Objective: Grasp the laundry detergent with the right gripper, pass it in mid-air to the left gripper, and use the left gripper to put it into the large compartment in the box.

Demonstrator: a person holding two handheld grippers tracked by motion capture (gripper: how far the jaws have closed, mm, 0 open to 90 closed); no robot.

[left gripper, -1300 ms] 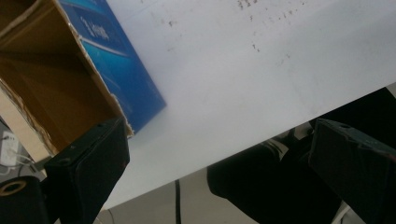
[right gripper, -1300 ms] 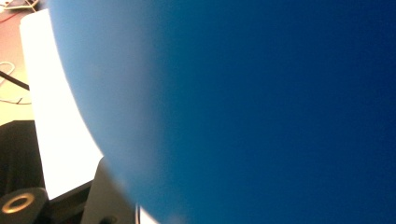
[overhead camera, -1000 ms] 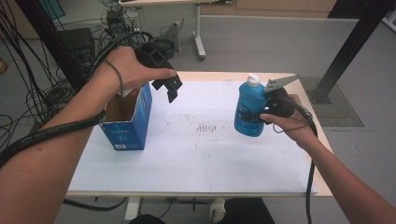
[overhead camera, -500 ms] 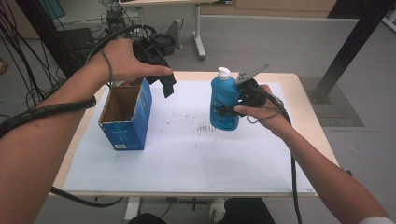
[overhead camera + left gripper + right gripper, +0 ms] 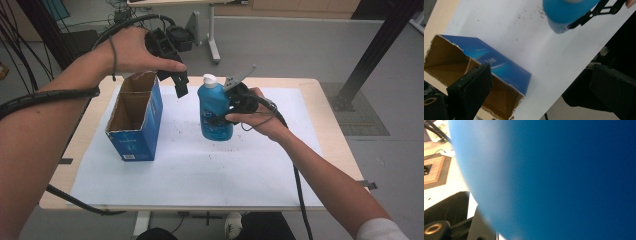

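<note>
Holding the blue bottle [image 5: 215,112] upright, the right gripper [image 5: 225,107] has its jaws clamped on the bottle's body from the bottle's right side. We see the bottle above the white sheet [image 5: 200,165] on the bench [image 5: 327,125], near mid-bench, its white cap [image 5: 209,80] on top; whether its base touches the sheet we cannot tell. In the right gripper view the bottle [image 5: 554,177] sits blurred against the lens.

We note the open-topped blue cardboard box [image 5: 135,117] standing on the left part of the sheet, well apart from the bottle, flaps torn away, brown inside.

The left gripper [image 5: 177,82] hangs in the air above the sheet, between box and bottle, tilted down. In the left gripper view its two black jaws stand wide apart with nothing between them; beyond them lie the box [image 5: 486,67] and the lower part of the bottle [image 5: 566,12], with the right gripper's linkage against it.
</note>
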